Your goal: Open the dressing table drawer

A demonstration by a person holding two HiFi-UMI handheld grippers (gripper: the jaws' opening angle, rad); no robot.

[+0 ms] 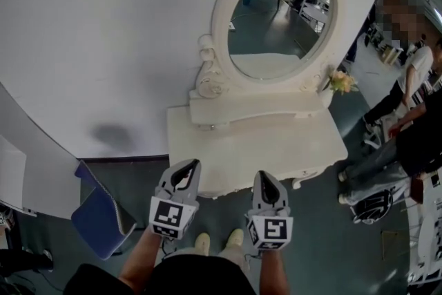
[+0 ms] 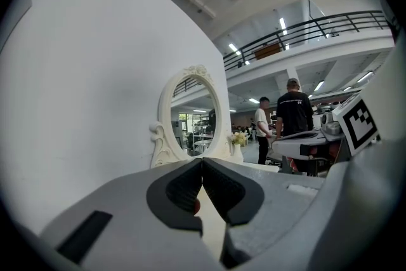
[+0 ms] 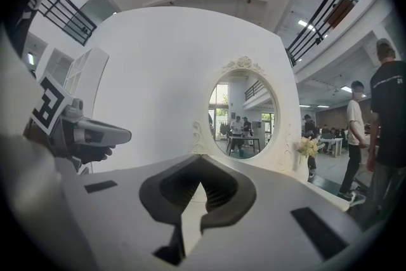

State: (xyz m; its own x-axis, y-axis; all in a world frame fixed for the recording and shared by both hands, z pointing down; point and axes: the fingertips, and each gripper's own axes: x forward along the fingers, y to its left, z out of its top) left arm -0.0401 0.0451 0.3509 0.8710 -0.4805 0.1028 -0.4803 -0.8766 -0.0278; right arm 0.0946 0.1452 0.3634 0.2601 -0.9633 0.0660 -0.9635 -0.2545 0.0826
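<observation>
A white dressing table [image 1: 276, 141] with an oval mirror [image 1: 280, 17] stands against the curved white wall. Its front face, where a drawer would sit, is hidden under the tabletop's edge in the head view. A low raised shelf [image 1: 262, 107] runs under the mirror. My left gripper [image 1: 188, 168] is at the table's front left edge, its jaws shut with nothing between them. My right gripper [image 1: 266, 176] is beside it at the front edge, also shut and empty. In the left gripper view my left gripper [image 2: 202, 163] points toward the mirror [image 2: 193, 114]. In the right gripper view my right gripper [image 3: 201, 160] faces the mirror [image 3: 242, 114].
A small bunch of yellow flowers [image 1: 342, 81] stands at the table's right back corner. A blue chair [image 1: 97, 214] sits on the floor to the left. People [image 1: 407, 135] stand close to the table's right side. My shoes [image 1: 217, 240] are just in front of the table.
</observation>
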